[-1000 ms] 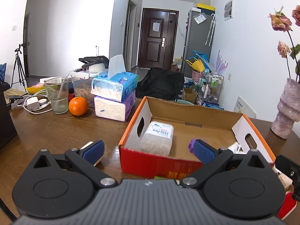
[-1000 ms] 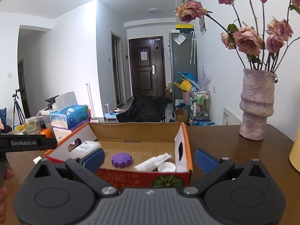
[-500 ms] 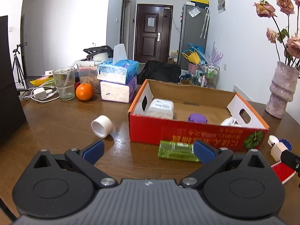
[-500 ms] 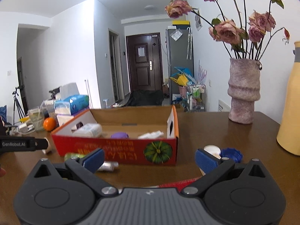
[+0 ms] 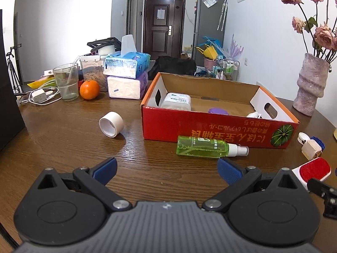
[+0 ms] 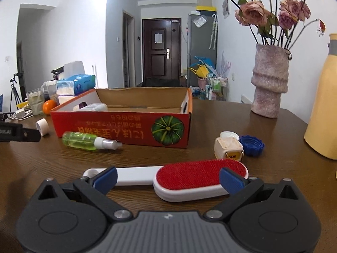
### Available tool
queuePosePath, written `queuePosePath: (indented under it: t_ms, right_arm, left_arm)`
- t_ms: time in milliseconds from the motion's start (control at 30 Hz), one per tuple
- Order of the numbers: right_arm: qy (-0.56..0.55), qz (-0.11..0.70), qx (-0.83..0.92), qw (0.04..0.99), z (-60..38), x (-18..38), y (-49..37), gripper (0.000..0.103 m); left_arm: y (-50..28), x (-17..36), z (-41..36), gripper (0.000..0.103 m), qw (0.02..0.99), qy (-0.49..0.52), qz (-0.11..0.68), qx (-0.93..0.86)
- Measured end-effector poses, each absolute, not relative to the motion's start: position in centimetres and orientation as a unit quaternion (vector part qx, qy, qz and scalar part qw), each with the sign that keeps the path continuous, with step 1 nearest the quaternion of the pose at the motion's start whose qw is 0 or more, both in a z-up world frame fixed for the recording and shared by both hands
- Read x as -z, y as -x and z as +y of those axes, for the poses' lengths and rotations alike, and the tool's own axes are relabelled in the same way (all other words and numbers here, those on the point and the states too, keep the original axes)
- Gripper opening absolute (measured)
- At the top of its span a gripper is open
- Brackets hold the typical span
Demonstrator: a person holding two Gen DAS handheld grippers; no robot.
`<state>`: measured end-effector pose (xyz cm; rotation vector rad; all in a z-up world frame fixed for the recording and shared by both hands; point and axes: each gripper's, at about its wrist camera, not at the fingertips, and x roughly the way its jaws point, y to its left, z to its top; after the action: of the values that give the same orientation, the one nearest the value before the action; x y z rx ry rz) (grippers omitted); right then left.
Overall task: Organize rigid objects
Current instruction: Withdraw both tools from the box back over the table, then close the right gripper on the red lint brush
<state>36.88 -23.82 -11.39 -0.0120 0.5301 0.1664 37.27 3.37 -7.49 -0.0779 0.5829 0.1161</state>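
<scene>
A red cardboard box (image 5: 210, 124) (image 6: 118, 126) on the wooden table holds a white container (image 5: 177, 101), a purple lid (image 5: 218, 111) and a small white spray bottle (image 5: 253, 115). A green spray bottle (image 5: 202, 147) (image 6: 84, 140) lies in front of the box. A white tape roll (image 5: 111, 124) (image 6: 42, 127) lies to its left. My left gripper (image 5: 166, 170) is open and empty, just short of the green bottle. My right gripper (image 6: 167, 178) is open, its fingers on either side of a red and white lint brush (image 6: 185, 178) (image 5: 311, 169) that lies on the table.
A cream block (image 6: 228, 148), a white lid (image 6: 229, 135) and a blue cap (image 6: 252, 145) lie right of the box. A pink vase (image 6: 269, 88) and a yellow jug (image 6: 324, 109) stand at the right. Tissue packs (image 5: 126, 78), an orange (image 5: 89, 89) and a glass (image 5: 66, 82) stand at the back left.
Both grippers have pulled back and down from above the box toward the table's near side. The green bottle and the lint brush have come into view in front of them.
</scene>
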Motion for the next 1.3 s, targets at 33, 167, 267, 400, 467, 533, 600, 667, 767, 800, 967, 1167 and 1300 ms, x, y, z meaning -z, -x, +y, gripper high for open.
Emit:
queuePosePath:
  t_ms: [33,167,267,400,467,533,600,667,767,800,967,1167,1300]
  right_arm:
    - [0.002,0.261,-0.079,0.962,-23.9,11.4,-37.0,0.103]
    - [-0.016,0.274,-0.049,0.960,-23.7,11.8,-38.4,0.103]
    - [-0.033,0.292,-0.013,0.956,-23.1,12.1,-40.4,0.103]
    - [-0.049,0.310,0.056,0.948,-22.5,12.8,-42.8,0.103]
    - [-0.029,0.311,0.075,0.947,-22.0,13.1,-43.1,0.103]
    - [-0.016,0.314,0.079,0.946,-21.8,13.3,-42.9,0.103]
    - [-0.022,0.314,0.075,0.946,-22.2,13.3,-42.3,0.103]
    - [-0.025,0.316,0.074,0.946,-22.9,13.4,-41.7,0.103]
    - [-0.022,0.315,0.068,0.946,-24.0,13.4,-40.9,0.103]
    - [-0.019,0.315,0.066,0.947,-24.3,13.4,-40.6,0.103]
    - [-0.015,0.329,0.057,0.943,-25.5,13.1,-39.4,0.103]
    - [-0.021,0.353,0.060,0.933,-27.0,12.7,-39.4,0.101]
    - [-0.082,0.352,0.067,0.930,-27.2,12.4,-39.8,0.100]
  left_arm:
    - [-37.3,7.5,3.4,0.103,0.955,0.038,0.288,-0.058]
    - [-37.8,7.8,4.0,0.103,0.952,0.044,0.297,-0.066]
    - [-38.1,7.9,4.5,0.103,0.950,0.049,0.300,-0.073]
    - [-38.6,8.2,5.5,0.103,0.946,0.056,0.309,-0.082]
    - [-38.8,8.3,6.2,0.103,0.944,0.060,0.311,-0.088]
    - [-38.9,8.4,7.0,0.103,0.943,0.064,0.312,-0.095]
    - [-39.1,8.4,7.8,0.103,0.942,0.068,0.313,-0.102]
    - [-39.3,8.5,8.9,0.103,0.940,0.073,0.314,-0.108]
    - [-39.6,8.7,10.2,0.103,0.937,0.080,0.319,-0.116]
    - [-39.7,8.7,10.6,0.103,0.936,0.083,0.321,-0.118]
    - [-39.6,8.6,11.7,0.103,0.935,0.090,0.319,-0.123]
    - [-39.7,8.8,11.4,0.103,0.936,0.084,0.324,-0.111]
    - [-39.5,8.8,10.6,0.103,0.940,0.076,0.318,-0.100]
